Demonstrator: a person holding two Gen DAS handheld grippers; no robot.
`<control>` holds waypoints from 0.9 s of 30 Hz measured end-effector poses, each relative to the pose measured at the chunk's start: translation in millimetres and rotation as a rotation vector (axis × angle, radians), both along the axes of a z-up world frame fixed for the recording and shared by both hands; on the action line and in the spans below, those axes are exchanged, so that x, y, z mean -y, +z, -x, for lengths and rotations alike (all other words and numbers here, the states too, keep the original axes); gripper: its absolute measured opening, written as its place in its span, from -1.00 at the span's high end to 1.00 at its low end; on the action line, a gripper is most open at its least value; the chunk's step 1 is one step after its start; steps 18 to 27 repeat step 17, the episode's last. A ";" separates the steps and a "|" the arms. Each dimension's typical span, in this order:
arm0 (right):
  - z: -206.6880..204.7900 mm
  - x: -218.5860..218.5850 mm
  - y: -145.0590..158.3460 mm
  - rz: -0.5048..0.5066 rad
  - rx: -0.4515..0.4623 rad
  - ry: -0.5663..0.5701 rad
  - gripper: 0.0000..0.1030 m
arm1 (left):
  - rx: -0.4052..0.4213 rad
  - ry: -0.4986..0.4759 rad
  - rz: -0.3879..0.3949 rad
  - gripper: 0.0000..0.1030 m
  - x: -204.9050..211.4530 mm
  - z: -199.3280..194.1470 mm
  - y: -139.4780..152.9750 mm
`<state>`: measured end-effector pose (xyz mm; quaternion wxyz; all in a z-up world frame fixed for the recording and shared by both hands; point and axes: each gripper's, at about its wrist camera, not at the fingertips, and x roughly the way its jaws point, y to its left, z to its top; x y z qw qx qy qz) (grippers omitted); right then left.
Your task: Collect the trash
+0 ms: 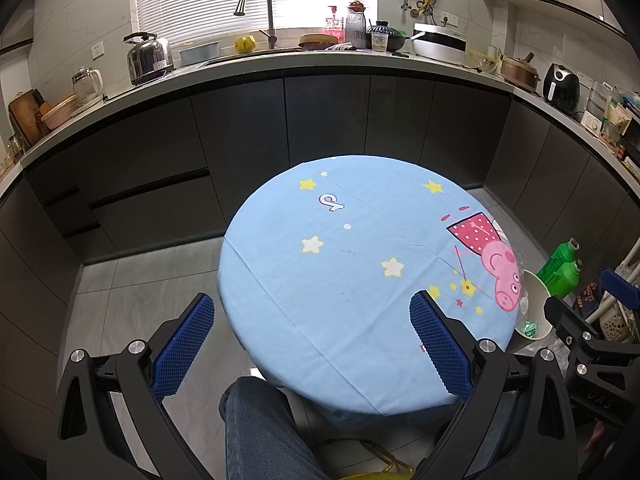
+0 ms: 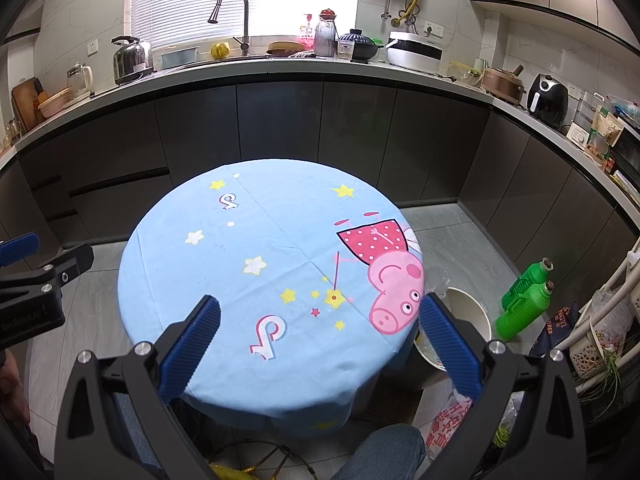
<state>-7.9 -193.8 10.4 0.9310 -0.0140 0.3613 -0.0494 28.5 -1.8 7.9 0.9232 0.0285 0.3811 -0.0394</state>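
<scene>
A round table with a light blue cartoon cloth (image 1: pixel 340 248) (image 2: pixel 256 264) fills the middle of both views, and nothing lies on its top. My left gripper (image 1: pixel 312 344) hovers open over the table's near left edge, nothing between its blue pads. My right gripper (image 2: pixel 320 344) hangs open over the near right edge, likewise empty. A cream waste bin (image 1: pixel 538 308) (image 2: pixel 474 312) stands on the floor right of the table, with a green crumpled wrapper (image 1: pixel 530 328) inside it. The right gripper's body (image 1: pixel 592 344) shows at the left wrist view's right edge.
Two green plastic bottles (image 1: pixel 562 268) (image 2: pixel 524 300) stand on the floor beyond the bin. Bags and a basket (image 2: pixel 592 344) crowd the right side. Dark cabinets (image 1: pixel 280 128) and a cluttered counter ring the room. A person's jeans-clad knee (image 1: pixel 260 432) is under the table's near edge.
</scene>
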 end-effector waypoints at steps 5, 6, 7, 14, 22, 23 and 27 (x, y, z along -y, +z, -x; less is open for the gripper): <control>-0.1 -0.2 -0.5 -0.001 -0.001 0.000 -0.93 | 0.002 0.000 -0.004 -0.84 -0.5 0.3 -1.0; -0.1 -0.1 -0.5 -0.001 -0.001 0.001 -0.93 | 0.003 0.000 -0.004 -0.84 -0.4 0.3 -1.2; 0.0 -0.3 -0.3 0.000 -0.001 0.001 -0.93 | 0.003 -0.001 -0.003 -0.84 -0.5 0.5 -1.6; 0.0 -0.3 -0.2 0.000 -0.002 0.000 -0.93 | 0.004 0.000 -0.001 -0.84 -1.3 0.3 -2.2; -0.1 0.0 -0.7 -0.001 -0.002 0.002 -0.93 | 0.005 -0.001 -0.002 -0.84 -1.1 0.6 -2.3; -0.1 0.0 -0.7 -0.001 -0.002 0.002 -0.93 | 0.005 -0.001 -0.002 -0.84 -1.1 0.6 -2.3; -0.1 0.0 -0.7 -0.001 -0.002 0.002 -0.93 | 0.005 -0.001 -0.002 -0.84 -1.1 0.6 -2.3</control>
